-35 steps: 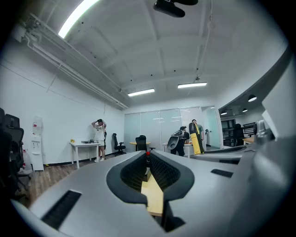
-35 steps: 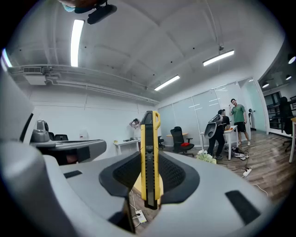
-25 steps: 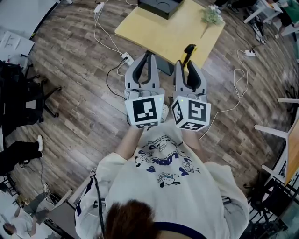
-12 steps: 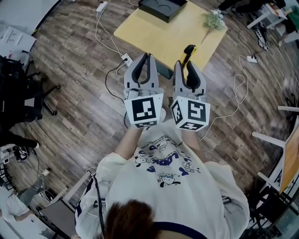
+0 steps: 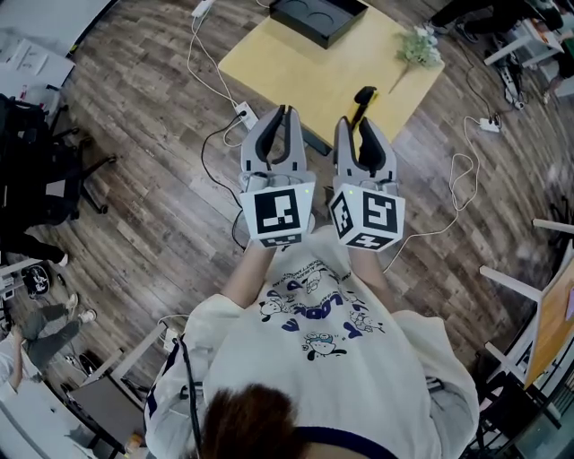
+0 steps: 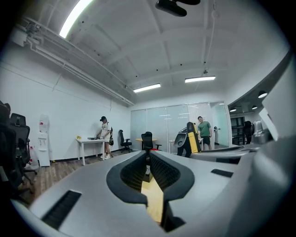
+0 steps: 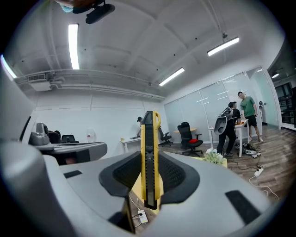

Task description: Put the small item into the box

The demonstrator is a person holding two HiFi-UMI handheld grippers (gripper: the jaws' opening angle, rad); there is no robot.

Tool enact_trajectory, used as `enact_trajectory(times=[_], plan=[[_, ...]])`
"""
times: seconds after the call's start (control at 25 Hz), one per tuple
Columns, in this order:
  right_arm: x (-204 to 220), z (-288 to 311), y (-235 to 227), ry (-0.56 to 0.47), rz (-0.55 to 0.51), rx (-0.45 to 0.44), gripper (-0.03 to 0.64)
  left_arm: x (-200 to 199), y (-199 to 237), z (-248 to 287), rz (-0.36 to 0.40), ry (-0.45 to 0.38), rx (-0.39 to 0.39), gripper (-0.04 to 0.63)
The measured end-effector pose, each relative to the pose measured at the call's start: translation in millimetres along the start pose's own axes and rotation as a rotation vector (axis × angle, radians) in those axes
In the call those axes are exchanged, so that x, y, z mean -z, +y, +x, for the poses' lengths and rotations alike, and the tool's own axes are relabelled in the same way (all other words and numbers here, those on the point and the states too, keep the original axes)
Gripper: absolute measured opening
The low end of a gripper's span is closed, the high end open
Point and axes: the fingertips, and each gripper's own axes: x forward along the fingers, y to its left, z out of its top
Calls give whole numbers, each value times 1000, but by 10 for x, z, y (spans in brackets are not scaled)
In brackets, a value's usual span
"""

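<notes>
Nudged rightward since earlier: surface [image 5: 332, 72], box [image 5: 318, 18] at frame top. Pinching utility knife [image 7: 149, 157] upright in right tool [image 5: 357, 124] for the carry; left tool [image 5: 280, 112] pressed together, empty.

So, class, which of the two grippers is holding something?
The right gripper: it is shut on a yellow-and-black utility knife that sticks out past its jaws. The left gripper has its jaws together, with nothing between them.

Box [image 5: 318, 18] on table's [image 5: 314, 81] far edge, plant [image 5: 419, 47] right
</notes>
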Motion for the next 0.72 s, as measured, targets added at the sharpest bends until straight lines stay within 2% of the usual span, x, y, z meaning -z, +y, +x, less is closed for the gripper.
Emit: enact_trajectory(times=[0.36, 0.72], plan=[[5, 471, -137, 18, 10, 1, 126, 48, 141, 469, 1, 16, -9, 34], [13, 1238, -310, 37, 20, 29, 126, 104, 336, 1244, 0, 25, 32, 34]])
